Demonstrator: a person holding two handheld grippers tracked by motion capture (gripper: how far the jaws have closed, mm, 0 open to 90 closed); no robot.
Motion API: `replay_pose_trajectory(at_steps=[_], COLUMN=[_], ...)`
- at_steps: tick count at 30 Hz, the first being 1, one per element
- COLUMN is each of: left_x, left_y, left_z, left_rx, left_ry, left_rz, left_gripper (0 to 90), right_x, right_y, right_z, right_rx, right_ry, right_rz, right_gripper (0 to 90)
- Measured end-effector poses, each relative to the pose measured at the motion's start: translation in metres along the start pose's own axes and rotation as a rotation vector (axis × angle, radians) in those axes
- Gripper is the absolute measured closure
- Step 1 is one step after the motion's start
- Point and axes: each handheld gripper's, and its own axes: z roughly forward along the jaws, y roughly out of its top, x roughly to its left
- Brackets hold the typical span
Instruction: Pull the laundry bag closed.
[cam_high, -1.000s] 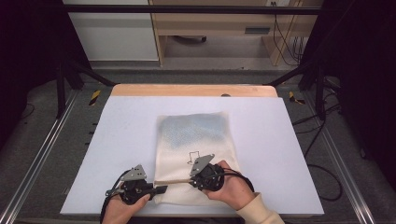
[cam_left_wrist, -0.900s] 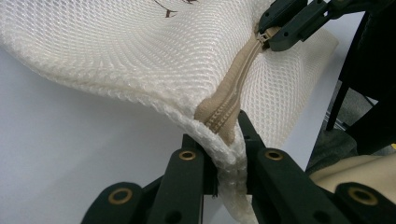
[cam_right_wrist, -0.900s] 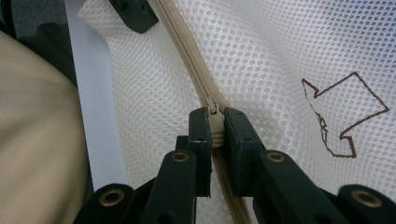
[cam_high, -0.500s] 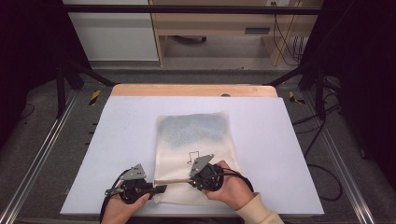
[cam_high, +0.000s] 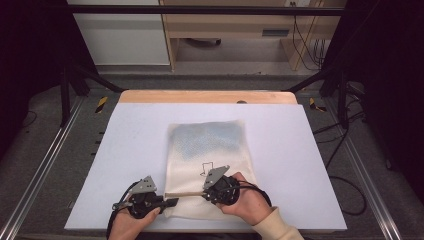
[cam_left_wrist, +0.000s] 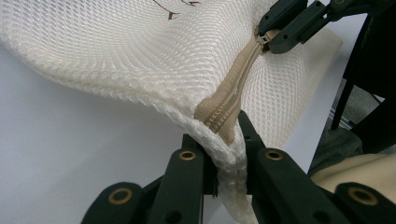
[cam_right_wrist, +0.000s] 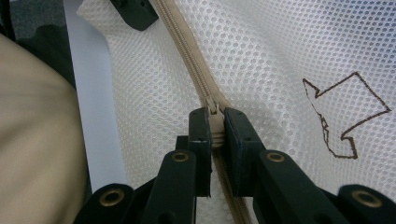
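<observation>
A cream mesh bag (cam_high: 207, 160) with a drawn arrow (cam_right_wrist: 348, 114) lies flat on the white table, something bluish showing through its far half. A beige zipper (cam_high: 184, 194) runs along its near edge. My left gripper (cam_high: 170, 202) is shut on the bag's corner at the zipper's end (cam_left_wrist: 224, 135). My right gripper (cam_high: 204, 194) is shut on the zipper pull (cam_right_wrist: 214, 122). In the left gripper view the right gripper (cam_left_wrist: 275, 35) holds the zipper farther up the raised, stretched edge.
The white table top (cam_high: 130, 150) has a wooden strip along its far edge (cam_high: 207, 96). Metal frame rails (cam_high: 40, 170) run along both sides. A cabinet and cables stand beyond on the floor. A beige sleeve (cam_high: 277, 231) lies at the near edge.
</observation>
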Motion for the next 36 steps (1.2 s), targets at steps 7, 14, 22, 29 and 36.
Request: replay_pose_trajectory(at_steps=[7,14,22,29,36], left_x=[0.0013,-0.0006,0.0001,0.0009,-0.0003], left_y=[0.0,-0.0003,-0.0002,0.0001,0.0004], left_z=[0.0005,0.0002,-0.0003,-0.0005,-0.0012], left_rx=[0.008,0.003,0.002,0.001,-0.002], left_ry=[-0.005,-0.003,-0.004,-0.007,-0.005], left_rz=[-0.005,-0.004,-0.005,-0.006,-0.005], left_gripper=[84.0,83.9,83.9,83.9,83.9], right_x=[0.0006,-0.0005,-0.0013,-0.0018,-0.0005], right_y=[-0.0005,-0.0021,-0.0025,-0.0024,-0.0044], right_z=[0.0021,-0.001,-0.0014,-0.0016,-0.0052], right_rx=[0.004,-0.001,-0.009,-0.006,-0.007], right_ry=[0.001,0.009,0.008,0.01,0.0], right_rz=[-0.001,0.003,0.003,0.003,0.006], right_gripper=[81.9,81.9,81.9,81.9,81.9])
